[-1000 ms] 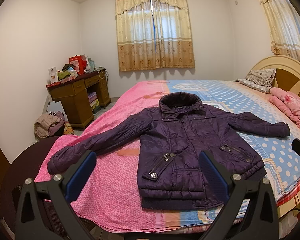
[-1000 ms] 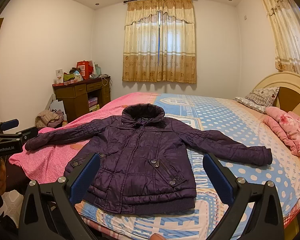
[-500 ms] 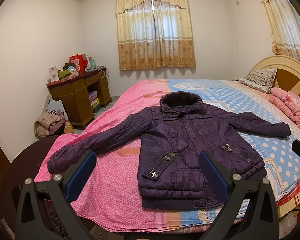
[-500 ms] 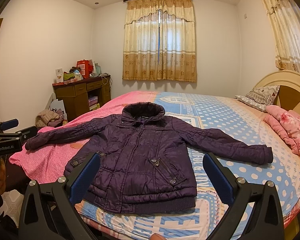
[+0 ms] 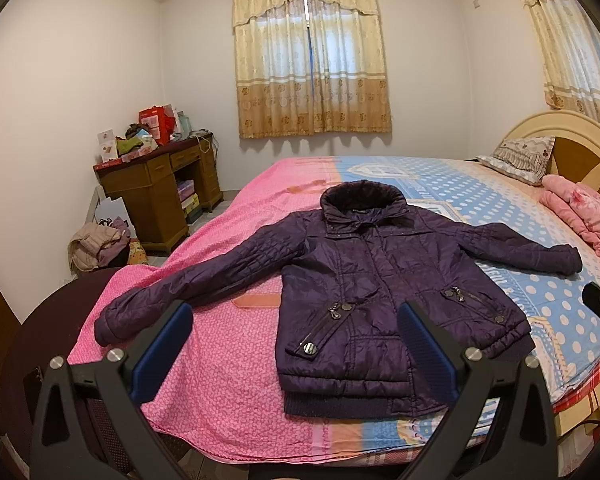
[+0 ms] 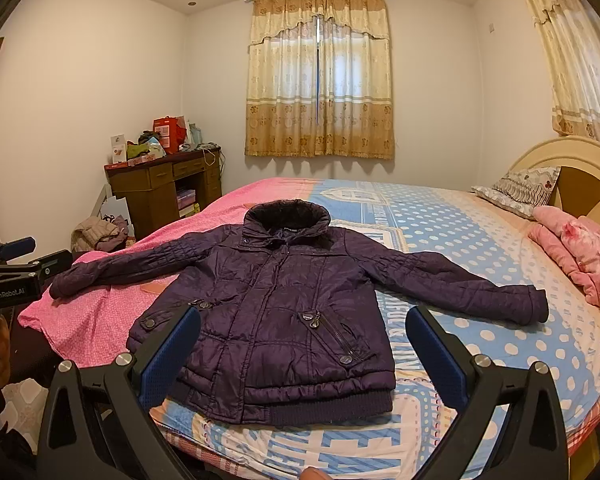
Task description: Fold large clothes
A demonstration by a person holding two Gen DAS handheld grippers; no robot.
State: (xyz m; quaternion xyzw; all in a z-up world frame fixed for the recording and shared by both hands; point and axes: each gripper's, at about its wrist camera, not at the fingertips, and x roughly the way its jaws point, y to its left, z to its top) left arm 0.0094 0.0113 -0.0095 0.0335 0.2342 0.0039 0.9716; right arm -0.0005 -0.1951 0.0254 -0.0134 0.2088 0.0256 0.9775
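Nothing has visibly shifted since earlier. Both grippers, left (image 5: 294, 344) and right (image 6: 302, 348), hang wide and empty before the jacket (image 5: 384, 292), spread flat on the bed (image 5: 228, 340), hem nearest, sleeves crosswise, one toward each gripper.

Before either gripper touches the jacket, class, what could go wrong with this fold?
1. The purple padded jacket lies with its hem near the bed's front edge; a tug toward the person could slide it off.
2. Its left sleeve reaches the bed's side edge and might droop over it.
3. The padding looks thick, so folds may spring open.
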